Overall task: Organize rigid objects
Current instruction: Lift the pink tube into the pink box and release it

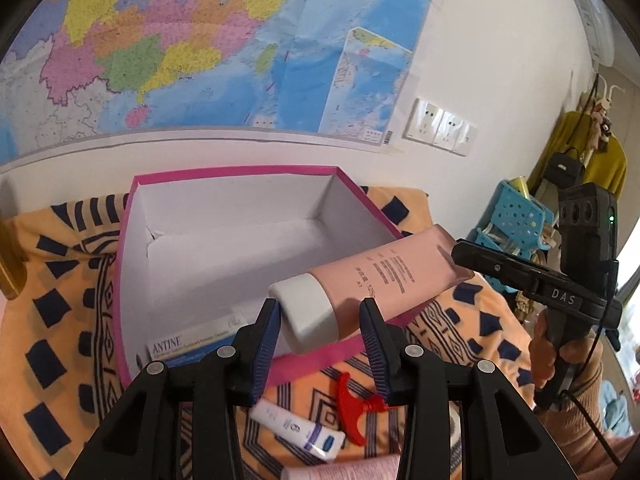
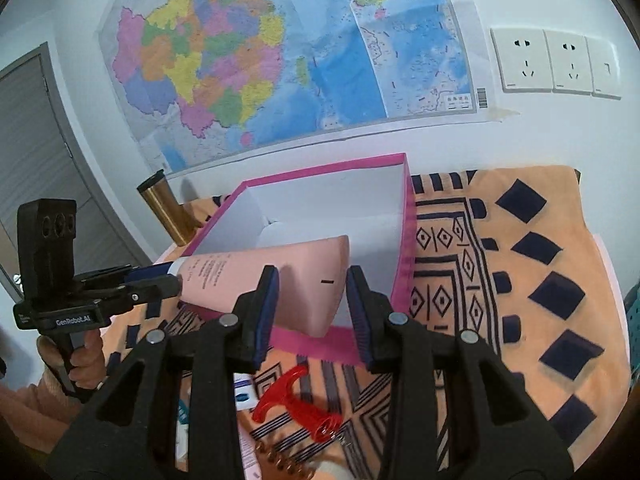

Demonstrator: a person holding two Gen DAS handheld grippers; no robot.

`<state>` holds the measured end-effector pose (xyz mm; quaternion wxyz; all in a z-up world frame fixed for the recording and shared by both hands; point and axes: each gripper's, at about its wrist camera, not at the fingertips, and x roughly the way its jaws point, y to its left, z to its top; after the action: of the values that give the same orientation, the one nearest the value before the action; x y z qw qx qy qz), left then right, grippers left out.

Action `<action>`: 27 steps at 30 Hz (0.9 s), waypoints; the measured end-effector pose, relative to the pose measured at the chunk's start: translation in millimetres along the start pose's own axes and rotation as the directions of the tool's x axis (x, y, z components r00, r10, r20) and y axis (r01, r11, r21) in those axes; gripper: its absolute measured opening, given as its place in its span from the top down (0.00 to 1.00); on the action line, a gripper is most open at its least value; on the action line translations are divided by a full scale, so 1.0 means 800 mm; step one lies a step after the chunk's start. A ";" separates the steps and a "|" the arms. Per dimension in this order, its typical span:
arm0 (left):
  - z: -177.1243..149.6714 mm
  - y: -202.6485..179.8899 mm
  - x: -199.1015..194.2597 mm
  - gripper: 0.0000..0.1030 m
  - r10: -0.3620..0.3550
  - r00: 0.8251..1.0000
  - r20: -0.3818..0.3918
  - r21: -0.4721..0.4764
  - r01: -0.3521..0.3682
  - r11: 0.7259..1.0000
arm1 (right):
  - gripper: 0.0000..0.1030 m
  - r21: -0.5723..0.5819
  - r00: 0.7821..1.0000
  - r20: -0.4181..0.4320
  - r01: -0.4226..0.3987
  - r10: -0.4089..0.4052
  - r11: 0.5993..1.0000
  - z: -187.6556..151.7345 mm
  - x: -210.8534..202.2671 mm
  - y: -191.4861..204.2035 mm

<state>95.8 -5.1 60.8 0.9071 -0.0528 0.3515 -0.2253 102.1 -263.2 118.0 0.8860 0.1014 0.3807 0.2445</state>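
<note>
Tube (image 1: 372, 280), pink with white cap, held level over near rim of pink box (image 1: 136, 216), centre frame. Left gripper (image 1: 320, 336) jaws pinching cap end; right gripper (image 2: 312, 300) jaws pinching flat crimped end. Risk, as judgement: two-ended hold means uneven release could tip tube onto rim and out onto patterned cloth (image 2: 520, 280). Left view alone shows carton (image 1: 192, 340) already inside box at lower left; right view alone shows spiral spring (image 2: 280, 460) at bottom edge near red plastic handle (image 2: 288, 400).

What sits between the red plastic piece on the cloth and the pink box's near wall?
Only patterned cloth between the red piece and the pink box; right wrist view.
</note>
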 end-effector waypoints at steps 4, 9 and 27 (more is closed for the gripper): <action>0.004 0.005 0.015 0.61 0.012 1.000 -0.016 -0.007 -0.012 1.000 | 0.63 -0.002 1.000 -0.013 0.008 -0.008 1.000 0.006 0.011 -0.006; 0.004 0.011 0.034 0.61 0.024 0.999 -0.046 -0.009 -0.025 1.000 | 0.63 -0.008 0.999 -0.041 0.028 -0.029 1.000 0.008 0.028 -0.013; -0.001 0.024 0.074 0.61 0.024 0.991 -0.130 -0.040 -0.029 0.999 | 0.61 -0.037 0.990 -0.113 0.083 -0.086 0.996 0.004 0.054 -0.015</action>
<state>140.9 -13.9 19.0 0.8841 -0.0522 0.4147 -0.2090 134.0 -251.6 88.7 0.8738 0.0568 0.4307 0.2183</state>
